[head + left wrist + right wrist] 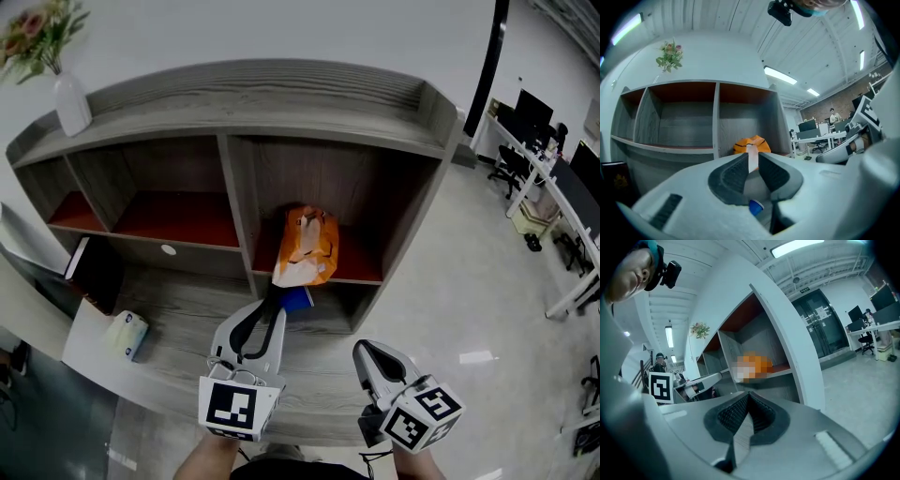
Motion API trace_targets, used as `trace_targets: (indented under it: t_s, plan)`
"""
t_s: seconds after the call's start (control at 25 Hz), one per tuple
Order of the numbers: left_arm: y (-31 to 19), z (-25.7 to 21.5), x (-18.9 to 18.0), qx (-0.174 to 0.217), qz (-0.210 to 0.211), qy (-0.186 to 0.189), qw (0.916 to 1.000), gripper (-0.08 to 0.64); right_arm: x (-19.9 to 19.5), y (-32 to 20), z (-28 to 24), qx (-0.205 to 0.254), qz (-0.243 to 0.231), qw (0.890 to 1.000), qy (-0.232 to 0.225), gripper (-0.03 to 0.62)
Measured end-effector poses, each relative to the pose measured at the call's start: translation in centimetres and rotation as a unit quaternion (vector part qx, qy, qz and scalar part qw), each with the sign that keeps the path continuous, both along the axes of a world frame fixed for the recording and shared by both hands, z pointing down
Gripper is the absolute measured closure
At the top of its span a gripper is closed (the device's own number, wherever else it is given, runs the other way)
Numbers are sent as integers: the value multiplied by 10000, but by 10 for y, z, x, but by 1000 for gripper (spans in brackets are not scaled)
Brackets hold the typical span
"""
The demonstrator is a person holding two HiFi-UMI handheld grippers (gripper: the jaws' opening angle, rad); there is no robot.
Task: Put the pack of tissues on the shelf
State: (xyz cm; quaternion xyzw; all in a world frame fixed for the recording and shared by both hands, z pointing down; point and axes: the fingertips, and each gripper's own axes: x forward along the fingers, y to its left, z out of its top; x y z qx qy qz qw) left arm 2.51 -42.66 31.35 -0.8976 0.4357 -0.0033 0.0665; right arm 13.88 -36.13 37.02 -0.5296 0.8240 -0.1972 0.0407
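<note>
The orange and white pack of tissues lies on the red shelf board of the right compartment, with its white lower end hanging over the front edge. In the left gripper view the pack shows just past the jaws. My left gripper reaches up to that lower end, and its jaws stand almost together with a thin white strip of the pack pinched between them. A small blue piece shows right beside the tips. My right gripper hangs lower and to the right, shut and empty.
The grey wooden shelf unit has two upper compartments above a lower counter. On its top left corner stands a white vase with flowers. On the counter at the left lie a small pale packet and a dark box. Office desks stand at the right.
</note>
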Motion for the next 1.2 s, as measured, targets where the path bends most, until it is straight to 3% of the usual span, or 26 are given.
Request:
trace_targets:
  t_s: [0.64,1.2]
  plan:
    - [49,39,1,-645,207,-139,9976,565,-10,20,3,-12,-226,9997,20,591]
    - [84,62,4,-1091,495,-232,9925,565,-22,35,11,-48,-329,9993,162,591]
